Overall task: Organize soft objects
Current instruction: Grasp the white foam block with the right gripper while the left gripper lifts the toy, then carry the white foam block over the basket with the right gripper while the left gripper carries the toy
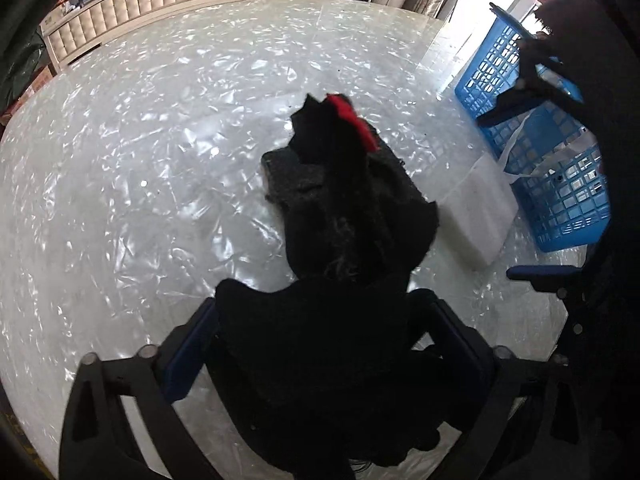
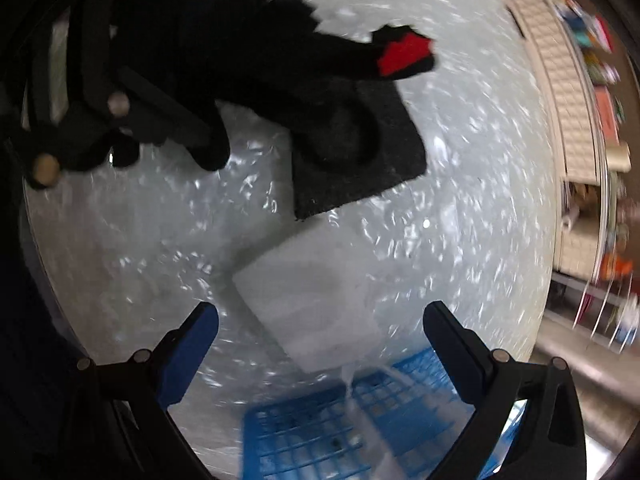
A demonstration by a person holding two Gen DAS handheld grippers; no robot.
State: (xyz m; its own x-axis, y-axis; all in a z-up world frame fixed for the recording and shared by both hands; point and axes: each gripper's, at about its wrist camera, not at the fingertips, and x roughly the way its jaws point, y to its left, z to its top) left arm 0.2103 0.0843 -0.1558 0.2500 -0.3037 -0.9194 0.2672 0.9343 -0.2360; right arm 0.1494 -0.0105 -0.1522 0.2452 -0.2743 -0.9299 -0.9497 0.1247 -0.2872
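My left gripper [image 1: 328,320] is shut on a black soft toy [image 1: 352,216] with a red patch [image 1: 354,118] and holds it above the table. The toy also shows in the right wrist view [image 2: 248,40], held by the left gripper [image 2: 120,104] at upper left. A dark grey foam pad [image 1: 286,174] lies on the table under the toy, seen also in the right wrist view [image 2: 360,168]. A white foam block [image 2: 308,304] lies beside the blue basket [image 2: 320,432]. My right gripper [image 2: 320,320] is open and empty above the block and the basket's edge.
The blue basket [image 1: 560,168] stands at the table's right edge with white material inside. The white block [image 1: 480,208] lies against it. The table [image 1: 160,160] has a shiny marbled top. A cream padded cabinet [image 1: 140,4] stands behind it.
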